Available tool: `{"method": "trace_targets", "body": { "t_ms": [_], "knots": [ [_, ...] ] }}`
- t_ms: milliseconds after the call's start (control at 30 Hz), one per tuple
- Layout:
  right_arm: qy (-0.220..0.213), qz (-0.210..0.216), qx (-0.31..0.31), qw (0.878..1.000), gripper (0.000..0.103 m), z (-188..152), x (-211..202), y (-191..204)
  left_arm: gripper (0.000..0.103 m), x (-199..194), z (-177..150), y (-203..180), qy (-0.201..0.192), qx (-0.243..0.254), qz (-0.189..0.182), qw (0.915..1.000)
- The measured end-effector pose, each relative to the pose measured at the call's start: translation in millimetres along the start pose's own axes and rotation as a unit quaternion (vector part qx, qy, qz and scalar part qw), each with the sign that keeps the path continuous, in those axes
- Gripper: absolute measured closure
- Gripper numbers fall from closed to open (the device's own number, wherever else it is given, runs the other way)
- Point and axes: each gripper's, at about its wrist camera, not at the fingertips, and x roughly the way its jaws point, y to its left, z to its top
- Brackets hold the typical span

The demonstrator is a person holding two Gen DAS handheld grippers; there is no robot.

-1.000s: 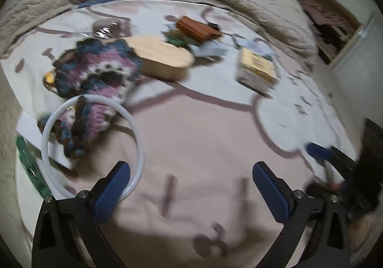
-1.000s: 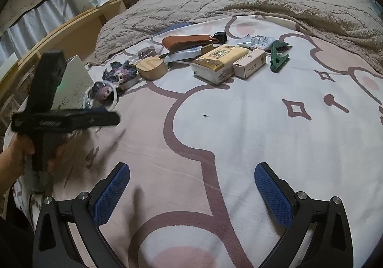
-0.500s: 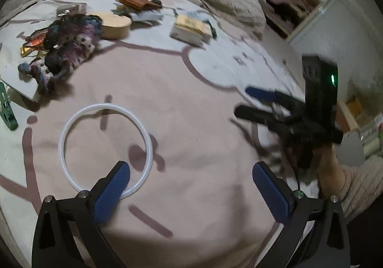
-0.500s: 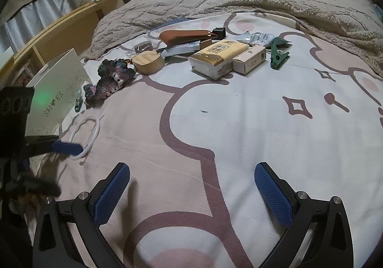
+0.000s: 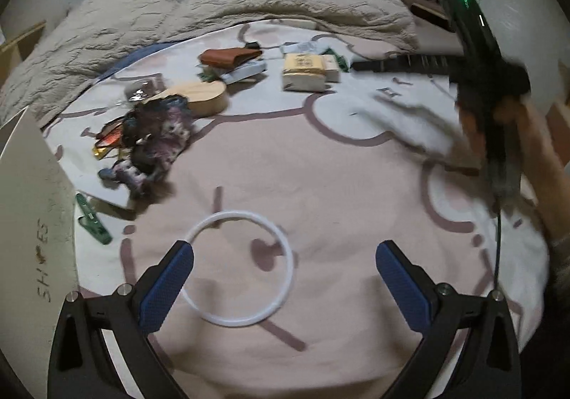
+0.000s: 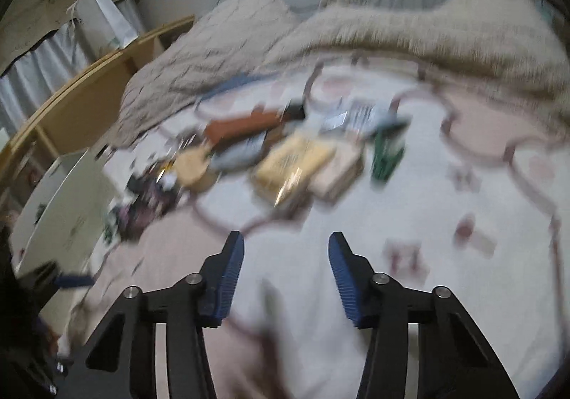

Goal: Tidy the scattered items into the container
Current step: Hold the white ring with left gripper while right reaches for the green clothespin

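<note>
Presently, item: white plastic ring [image 5: 239, 269], flat on the bedspread [image 5: 320, 185] beneath my left gripper [image 5: 285, 278], jaws wide and empty; judged light, stiff, slippery; best pinched across its thin rim; right gripper [image 6: 286, 267] closing on nothing.

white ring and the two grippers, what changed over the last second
The white ring, a second ago beside the crocheted piece, now lies flat out on the sheet between the left hand-held gripper's open fingers, not gripped. The right hand-held gripper, wide open before, is closing on nothing. The wooden box and tissue pack stayed put.
</note>
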Motion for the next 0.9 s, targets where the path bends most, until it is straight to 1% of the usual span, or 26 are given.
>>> {"method": "trace_targets", "body": {
  "t_ms": [67,133,167,233,300,367,400,433,500,633,767,900],
  "knots": [
    [-0.014,-0.021,-0.011,1.0,0.061,18,3,-3,0.0,5,-2,6,0.005,-0.011,0.003,0.9999],
    [-0.03,-0.05,-0.012,0.998,0.063,39,7,-11,0.0,10,-4,11,0.009,-0.025,-0.001,0.9996],
    [-0.032,-0.059,-0.01,0.998,0.067,45,9,-16,0.0,13,-5,13,0.011,-0.031,-0.003,0.9994],
    [-0.026,-0.076,0.0,0.997,0.07,61,20,-29,0.0,18,-8,14,0.017,-0.041,-0.006,0.999],
    [-0.014,-0.091,0.012,0.996,0.075,73,36,-42,0.0,25,-14,14,0.025,-0.047,-0.007,0.9985],
    [0.008,-0.109,0.021,0.994,0.087,81,55,-54,0.0,27,-19,10,0.022,-0.039,0.002,0.999],
    [0.018,-0.11,0.027,0.993,0.09,82,61,-59,0.0,27,-20,8,0.019,-0.034,0.006,0.9992],
    [0.028,-0.107,0.034,0.993,0.095,82,67,-64,0.0,27,-20,8,0.02,-0.034,0.004,0.9992],
    [0.045,-0.097,0.043,0.993,0.095,77,75,-70,0.0,28,-20,12,0.022,-0.044,-0.007,0.9988],
    [0.061,-0.085,0.022,0.994,0.096,55,74,-67,0.0,29,-20,13,0.021,-0.046,-0.009,0.9987],
    [0.057,-0.08,0.004,0.995,0.096,35,62,-58,0.0,27,-20,13,0.022,-0.047,-0.01,0.9986],
    [0.062,-0.068,0.007,0.996,0.096,16,45,-53,0.0,22,-16,13,0.022,-0.048,-0.017,0.9985]
  ]
}}
